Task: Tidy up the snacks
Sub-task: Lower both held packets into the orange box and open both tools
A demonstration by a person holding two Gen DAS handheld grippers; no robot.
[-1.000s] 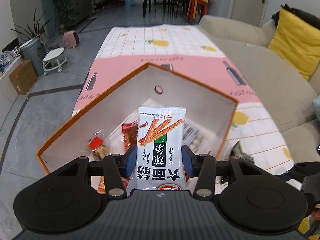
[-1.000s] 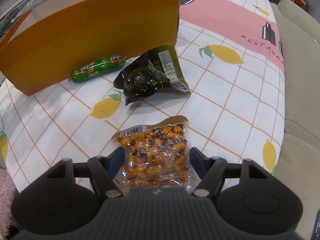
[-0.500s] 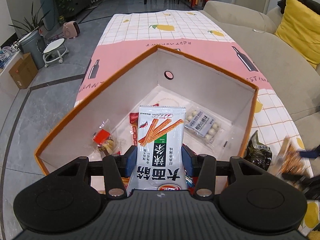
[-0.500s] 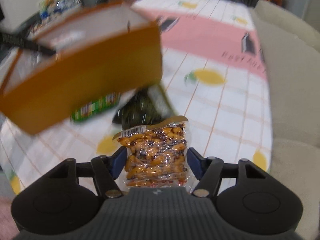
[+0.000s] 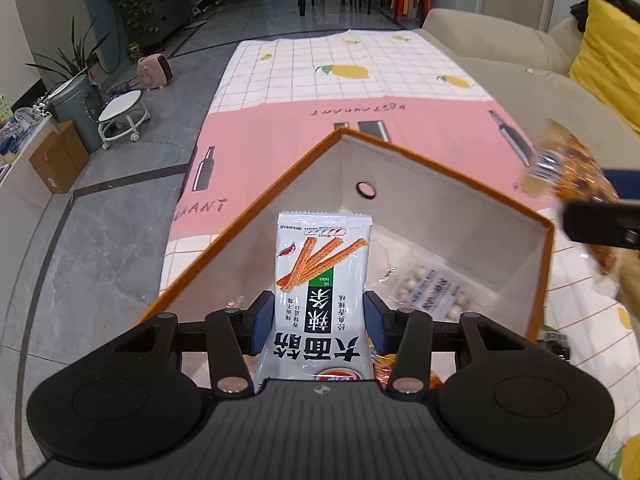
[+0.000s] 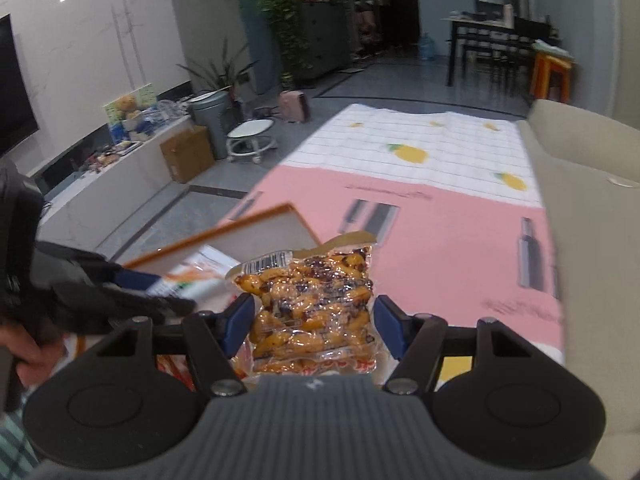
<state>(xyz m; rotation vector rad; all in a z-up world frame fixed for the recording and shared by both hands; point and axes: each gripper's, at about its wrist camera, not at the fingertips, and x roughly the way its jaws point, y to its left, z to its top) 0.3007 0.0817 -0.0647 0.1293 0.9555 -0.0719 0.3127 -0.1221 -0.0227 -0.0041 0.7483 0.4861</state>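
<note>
My left gripper pinches the spicy-stick packet lengthwise straight ahead, directly over the orange box below-forward, nearer than my right gripper, which clamps the peanut pouch.

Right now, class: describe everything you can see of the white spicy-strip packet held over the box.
The white spicy-strip packet is a glossy plastic sachet, sealed, with a serrated top edge. Its print shows orange-red strips, a chili, a green band and bold black characters. It stands upright, clamped at both side edges by the left claw, whose blue pads press on it. It hangs above the open orange box, touching nothing else visible.
</note>
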